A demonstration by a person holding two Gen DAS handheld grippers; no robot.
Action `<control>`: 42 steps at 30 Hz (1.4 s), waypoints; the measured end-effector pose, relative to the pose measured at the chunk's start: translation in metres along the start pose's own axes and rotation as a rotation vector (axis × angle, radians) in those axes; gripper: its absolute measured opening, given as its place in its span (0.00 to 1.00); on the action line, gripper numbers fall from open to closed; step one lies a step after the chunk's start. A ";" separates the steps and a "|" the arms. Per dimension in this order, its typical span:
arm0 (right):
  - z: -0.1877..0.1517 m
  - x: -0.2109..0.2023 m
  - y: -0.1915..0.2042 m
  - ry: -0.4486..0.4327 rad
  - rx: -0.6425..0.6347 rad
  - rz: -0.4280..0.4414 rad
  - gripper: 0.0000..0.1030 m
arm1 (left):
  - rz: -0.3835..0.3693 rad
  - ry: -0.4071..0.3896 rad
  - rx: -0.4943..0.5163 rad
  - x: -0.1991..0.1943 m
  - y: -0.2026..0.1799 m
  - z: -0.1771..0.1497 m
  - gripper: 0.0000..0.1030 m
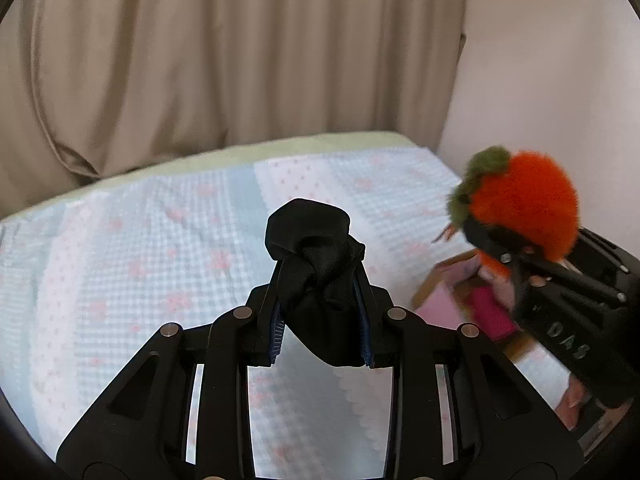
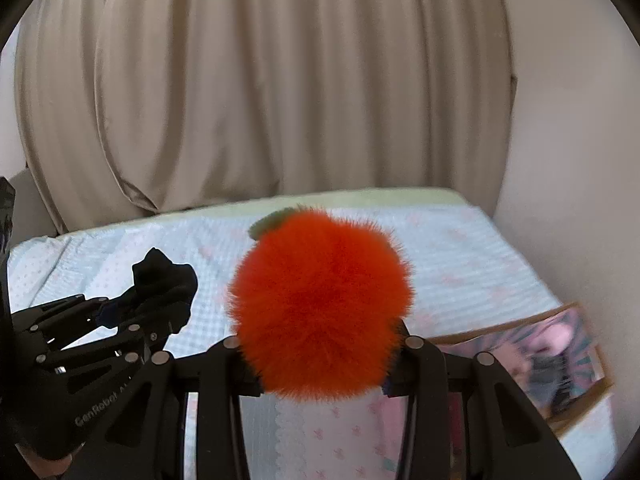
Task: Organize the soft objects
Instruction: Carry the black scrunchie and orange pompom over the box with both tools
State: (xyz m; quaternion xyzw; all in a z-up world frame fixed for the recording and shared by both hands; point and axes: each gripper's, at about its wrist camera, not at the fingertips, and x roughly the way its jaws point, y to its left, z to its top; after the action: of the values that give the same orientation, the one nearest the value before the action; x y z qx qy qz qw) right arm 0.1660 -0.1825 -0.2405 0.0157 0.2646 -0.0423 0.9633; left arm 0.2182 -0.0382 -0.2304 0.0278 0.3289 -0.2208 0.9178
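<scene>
Orange fluffy plush fruit (image 2: 320,304) is sitting clenched in the right claw (image 2: 320,364) above the bed (image 1: 140,240); the left claw (image 1: 322,320) is gripping a bunched black cloth (image 1: 316,264). Lowering each gently toward the cardboard box (image 2: 560,344) should be avoiding drops.

A bed under a pale blue checked quilt (image 1: 160,240) (pink flowers scattered) meets pleated beige curtains (image 1: 200,60) and a plain white wall (image 1: 560,60).
</scene>
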 end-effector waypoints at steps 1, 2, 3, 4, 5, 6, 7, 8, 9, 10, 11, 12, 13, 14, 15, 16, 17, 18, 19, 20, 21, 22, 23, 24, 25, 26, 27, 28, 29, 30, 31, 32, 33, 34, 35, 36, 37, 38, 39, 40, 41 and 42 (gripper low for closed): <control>0.006 -0.012 -0.004 -0.004 0.001 0.001 0.35 | 0.003 -0.003 -0.005 -0.010 -0.005 0.005 0.25; 0.014 -0.026 -0.010 -0.007 0.003 0.001 0.35 | 0.006 -0.008 -0.014 -0.024 -0.014 0.012 0.25; 0.022 -0.041 -0.017 -0.010 0.006 -0.001 0.35 | 0.008 -0.013 -0.022 -0.033 -0.019 0.016 0.25; 0.027 -0.053 -0.023 -0.011 0.008 0.000 0.35 | 0.010 -0.013 -0.033 -0.043 -0.026 0.022 0.25; 0.035 -0.069 -0.032 -0.013 0.003 -0.002 0.35 | 0.011 -0.014 -0.043 -0.050 -0.032 0.026 0.25; 0.039 -0.079 -0.038 -0.014 -0.001 -0.007 0.35 | 0.011 -0.015 -0.057 -0.058 -0.041 0.031 0.25; 0.044 -0.090 -0.046 -0.014 -0.005 -0.009 0.35 | 0.011 -0.015 -0.069 -0.066 -0.051 0.036 0.25; 0.048 -0.101 -0.054 -0.015 -0.008 -0.007 0.35 | 0.013 -0.015 -0.075 -0.070 -0.057 0.038 0.25; 0.051 -0.109 -0.061 -0.017 -0.012 -0.010 0.35 | 0.014 -0.015 -0.085 -0.076 -0.069 0.041 0.25; 0.053 -0.116 -0.068 -0.020 -0.017 -0.015 0.35 | 0.011 -0.015 -0.093 -0.079 -0.079 0.043 0.25; 0.056 -0.123 -0.076 -0.023 -0.022 -0.018 0.35 | 0.008 -0.014 -0.102 -0.082 -0.089 0.045 0.25; 0.058 -0.132 -0.088 -0.025 -0.030 -0.024 0.35 | 0.006 -0.015 -0.113 -0.083 -0.102 0.047 0.25; 0.059 -0.137 -0.095 -0.027 -0.034 -0.028 0.35 | 0.003 -0.017 -0.121 -0.083 -0.114 0.049 0.25; 0.059 -0.141 -0.104 -0.029 -0.037 -0.033 0.35 | -0.005 -0.011 -0.126 -0.081 -0.128 0.050 0.25; 0.060 -0.146 -0.117 -0.028 -0.040 -0.039 0.35 | -0.009 -0.002 -0.127 -0.076 -0.139 0.049 0.25; 0.059 -0.147 -0.124 -0.028 -0.040 -0.043 0.35 | -0.011 0.003 -0.128 -0.073 -0.147 0.050 0.25; 0.058 -0.149 -0.134 -0.028 -0.039 -0.048 0.35 | -0.019 0.007 -0.127 -0.070 -0.159 0.051 0.25; 0.057 -0.150 -0.146 -0.027 -0.036 -0.054 0.35 | -0.028 0.010 -0.123 -0.066 -0.171 0.052 0.25; 0.055 -0.150 -0.158 -0.025 -0.030 -0.059 0.35 | -0.033 0.014 -0.114 -0.061 -0.185 0.053 0.25; 0.055 -0.150 -0.166 -0.024 -0.026 -0.062 0.35 | -0.035 0.015 -0.109 -0.057 -0.191 0.053 0.25; 0.053 -0.149 -0.177 -0.024 -0.019 -0.065 0.35 | -0.043 0.018 -0.101 -0.052 -0.203 0.053 0.25; 0.051 -0.150 -0.186 -0.023 -0.015 -0.069 0.35 | -0.048 0.022 -0.096 -0.047 -0.211 0.053 0.25; 0.049 -0.148 -0.195 -0.019 -0.011 -0.073 0.35 | -0.051 0.027 -0.093 -0.043 -0.219 0.052 0.25; 0.046 -0.145 -0.205 -0.015 -0.005 -0.076 0.35 | -0.057 0.036 -0.096 -0.036 -0.226 0.050 0.25; 0.045 -0.143 -0.211 -0.012 -0.002 -0.079 0.35 | -0.062 0.045 -0.100 -0.029 -0.231 0.048 0.25; 0.043 -0.139 -0.218 -0.006 0.001 -0.082 0.35 | -0.065 0.052 -0.103 -0.025 -0.236 0.047 0.25; 0.040 -0.133 -0.227 0.006 0.003 -0.085 0.35 | -0.068 0.064 -0.108 -0.017 -0.241 0.046 0.25; 0.039 -0.130 -0.231 0.013 0.004 -0.087 0.35 | -0.071 0.078 -0.113 -0.008 -0.245 0.044 0.25; 0.035 -0.123 -0.238 0.029 0.009 -0.088 0.35 | -0.073 0.086 -0.116 -0.003 -0.248 0.042 0.25; 0.033 -0.117 -0.243 0.045 0.013 -0.088 0.35 | -0.073 0.101 -0.119 0.005 -0.252 0.041 0.25; 0.031 -0.112 -0.247 0.057 0.015 -0.088 0.35 | -0.071 0.118 -0.120 0.014 -0.256 0.039 0.25; 0.027 -0.103 -0.252 0.077 0.021 -0.086 0.35 | -0.070 0.128 -0.120 0.019 -0.259 0.037 0.25; 0.024 -0.097 -0.256 0.091 0.025 -0.083 0.35 | -0.067 0.149 -0.121 0.030 -0.260 0.034 0.25; 0.020 -0.088 -0.260 0.111 0.027 -0.081 0.35 | -0.064 0.163 -0.123 0.038 -0.260 0.032 0.25; 0.018 -0.085 -0.263 0.122 0.028 -0.080 0.35 | -0.060 0.179 -0.124 0.047 -0.260 0.031 0.25; 0.014 -0.075 -0.266 0.142 0.029 -0.078 0.35 | -0.056 0.201 -0.128 0.059 -0.259 0.028 0.25; 0.012 -0.071 -0.268 0.153 0.030 -0.076 0.35 | -0.054 0.212 -0.131 0.063 -0.259 0.026 0.25; 0.009 -0.064 -0.272 0.168 0.033 -0.073 0.35 | -0.050 0.226 -0.136 0.071 -0.258 0.023 0.25; 0.005 -0.055 -0.274 0.184 0.035 -0.072 0.35 | -0.044 0.245 -0.140 0.082 -0.256 0.020 0.25; 0.001 -0.046 -0.276 0.203 0.038 -0.070 0.35 | -0.040 0.255 -0.141 0.087 -0.256 0.016 0.25; -0.001 -0.038 -0.277 0.213 0.041 -0.068 0.35 | -0.034 0.265 -0.144 0.092 -0.253 0.014 0.25; -0.005 -0.028 -0.280 0.225 0.047 -0.065 0.35 | -0.025 0.279 -0.145 0.102 -0.251 0.010 0.25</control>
State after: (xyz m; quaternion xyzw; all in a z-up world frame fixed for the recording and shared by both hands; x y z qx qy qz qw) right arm 0.1143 -0.4587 -0.2321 0.0344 0.3702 -0.0779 0.9251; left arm 0.1881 -0.3057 -0.2615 -0.0122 0.4685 -0.2020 0.8600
